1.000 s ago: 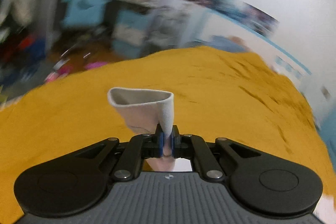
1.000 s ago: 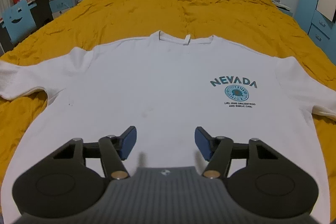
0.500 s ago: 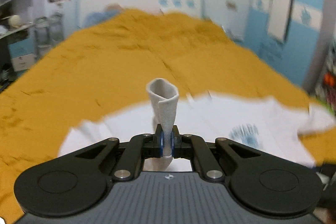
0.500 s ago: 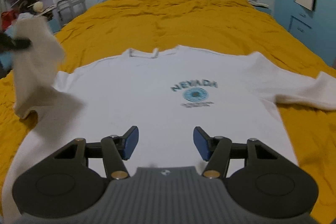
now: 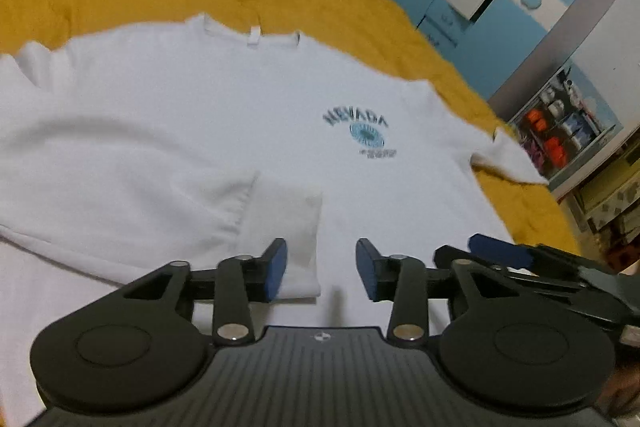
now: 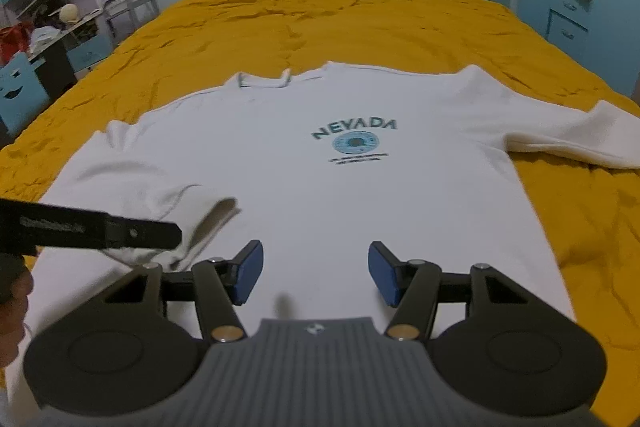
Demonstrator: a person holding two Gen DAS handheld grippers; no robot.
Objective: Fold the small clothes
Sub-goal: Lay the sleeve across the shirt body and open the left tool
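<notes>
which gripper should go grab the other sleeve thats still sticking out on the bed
Right. The unfolded sleeve lies on the right gripper's side, and its jaws are open and empty. The left gripper, jaws opening, sits over the folded-in sleeve on the opposite side.

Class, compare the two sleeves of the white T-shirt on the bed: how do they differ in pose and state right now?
The left sleeve is folded in over the shirt's front; the right sleeve is spread outward. The left sleeve rests on white cloth, the right sleeve on the yellow bedspread. The left gripper, its jaws opening, hangs right over the left sleeve; no gripper is near the right one. Both are white, short and ungripped.
</notes>
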